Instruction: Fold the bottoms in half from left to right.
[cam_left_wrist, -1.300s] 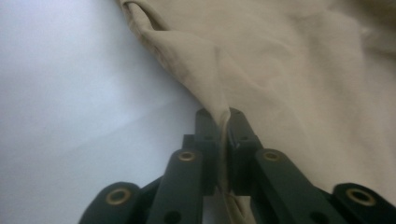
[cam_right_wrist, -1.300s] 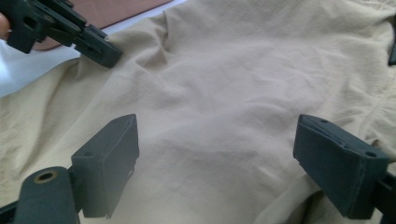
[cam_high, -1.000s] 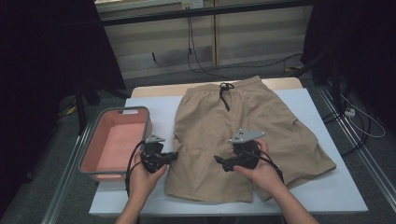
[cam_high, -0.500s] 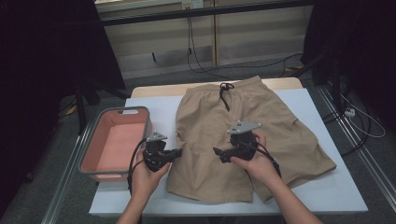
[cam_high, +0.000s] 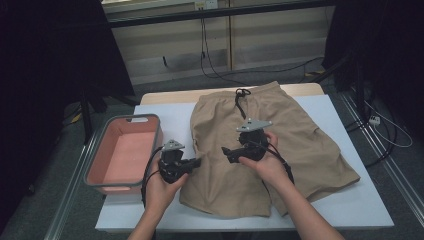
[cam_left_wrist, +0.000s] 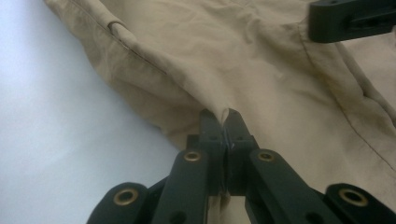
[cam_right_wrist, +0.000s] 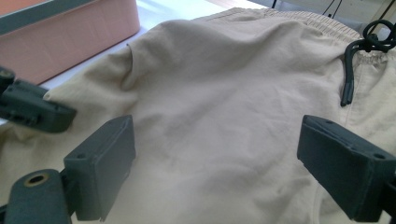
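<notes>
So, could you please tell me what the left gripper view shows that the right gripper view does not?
The left gripper view alone shows the left gripper with its jaws shut, pinching a fold of the khaki shorts at their edge beside the white tabletop. The right gripper view alone shows the right gripper open above the fabric, the black drawstring and the pink bin. Both show the shorts.

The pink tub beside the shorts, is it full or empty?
Empty: the high view shows the pink tub's bare floor, nothing lying inside.
</notes>
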